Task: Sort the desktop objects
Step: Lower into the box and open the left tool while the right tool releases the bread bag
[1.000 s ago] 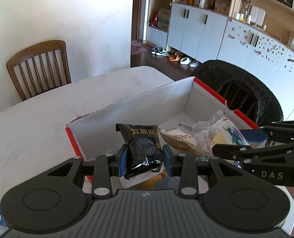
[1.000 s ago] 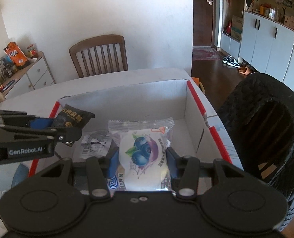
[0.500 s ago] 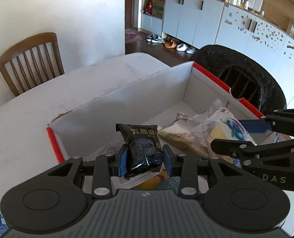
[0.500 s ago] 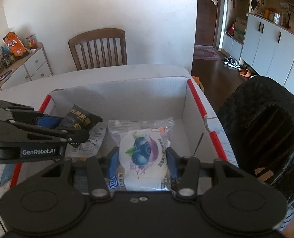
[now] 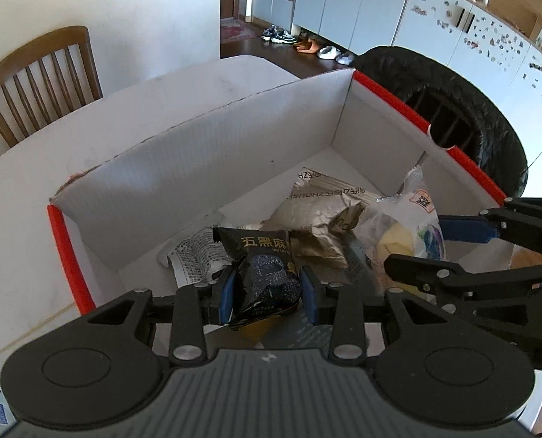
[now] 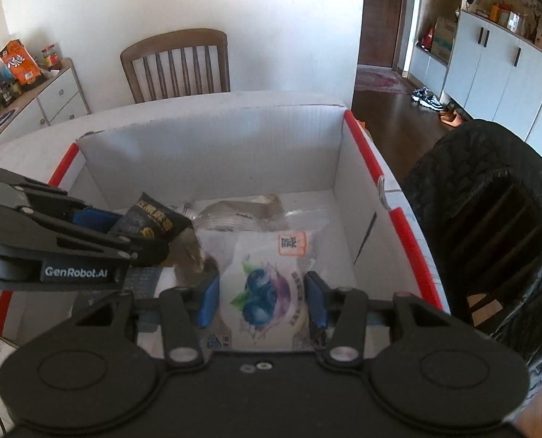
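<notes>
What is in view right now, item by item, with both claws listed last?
Cardboard box: one, white with red edges, on the table.
Table: one, white, under the box.
Black snack packet: one, black with gold lettering, held over the box's left part.
Blueberry packet: one, white with a blueberry picture, held over the box's right part.
Tan packets: at least two, beige and brown, lying in the box.
Printed wrapper: one, white with black print, on the box floor.
Wooden chair: one, brown, beyond the table.
Black-covered chair: one, right of the box.
Cabinets: pale, along the far wall.
Left claw: black with blue pads, shut on the black snack packet.
Right claw: the same, shut on the blueberry packet.
</notes>
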Action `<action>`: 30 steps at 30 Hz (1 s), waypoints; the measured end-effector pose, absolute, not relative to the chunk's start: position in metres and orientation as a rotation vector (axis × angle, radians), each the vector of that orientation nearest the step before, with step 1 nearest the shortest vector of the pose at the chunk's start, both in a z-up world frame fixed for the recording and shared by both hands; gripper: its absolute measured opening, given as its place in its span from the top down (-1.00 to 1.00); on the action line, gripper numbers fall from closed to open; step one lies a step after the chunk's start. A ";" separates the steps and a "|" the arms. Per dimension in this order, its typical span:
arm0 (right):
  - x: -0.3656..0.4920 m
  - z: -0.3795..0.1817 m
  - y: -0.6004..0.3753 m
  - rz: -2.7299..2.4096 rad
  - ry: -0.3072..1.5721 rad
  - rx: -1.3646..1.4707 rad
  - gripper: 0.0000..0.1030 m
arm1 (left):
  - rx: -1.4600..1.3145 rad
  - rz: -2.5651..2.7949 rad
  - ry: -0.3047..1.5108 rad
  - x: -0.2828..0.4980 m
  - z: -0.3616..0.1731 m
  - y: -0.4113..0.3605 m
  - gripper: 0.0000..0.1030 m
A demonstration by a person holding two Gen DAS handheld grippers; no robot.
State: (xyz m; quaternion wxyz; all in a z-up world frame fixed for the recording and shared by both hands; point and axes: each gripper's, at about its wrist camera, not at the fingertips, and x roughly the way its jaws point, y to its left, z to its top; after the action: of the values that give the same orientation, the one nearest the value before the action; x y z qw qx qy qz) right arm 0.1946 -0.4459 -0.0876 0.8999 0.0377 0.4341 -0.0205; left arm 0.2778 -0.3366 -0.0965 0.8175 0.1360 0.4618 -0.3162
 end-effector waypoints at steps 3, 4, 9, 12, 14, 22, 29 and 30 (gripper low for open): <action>0.195 -0.089 -0.445 -0.042 0.900 0.074 0.09 | 0.277 -0.673 0.999 0.280 -0.097 -0.335 0.31; 0.195 -0.089 -0.445 -0.041 0.900 0.072 0.09 | 0.276 -0.674 1.004 0.281 -0.097 -0.335 0.30; 0.193 -0.086 -0.444 -0.038 0.889 0.056 0.00 | 0.274 -0.668 0.998 0.280 -0.095 -0.332 0.19; 0.190 -0.084 -0.445 -0.041 0.879 0.066 -0.20 | 0.247 -0.662 0.986 0.278 -0.092 -0.327 -0.01; 0.186 -0.082 -0.445 -0.044 0.866 0.073 -0.27 | 0.232 -0.672 0.980 0.276 -0.089 -0.326 -0.09; 0.169 -0.069 -0.446 -0.032 0.828 0.091 -0.40 | 0.184 -0.678 0.918 0.262 -0.067 -0.316 -0.38; 0.153 -0.054 -0.443 -0.033 0.790 0.111 -0.47 | 0.163 -0.695 0.863 0.248 -0.047 -0.302 -0.38; 0.150 -0.052 -0.442 -0.033 0.786 0.115 -0.48 | 0.160 -0.699 0.857 0.245 -0.045 -0.300 -0.38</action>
State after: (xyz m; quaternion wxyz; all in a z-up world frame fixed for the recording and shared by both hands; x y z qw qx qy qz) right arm 0.1504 -0.4424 -0.0519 0.9220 0.0560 0.3828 -0.0161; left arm 0.2450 -0.3000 -0.0449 0.8479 0.0761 0.4064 -0.3318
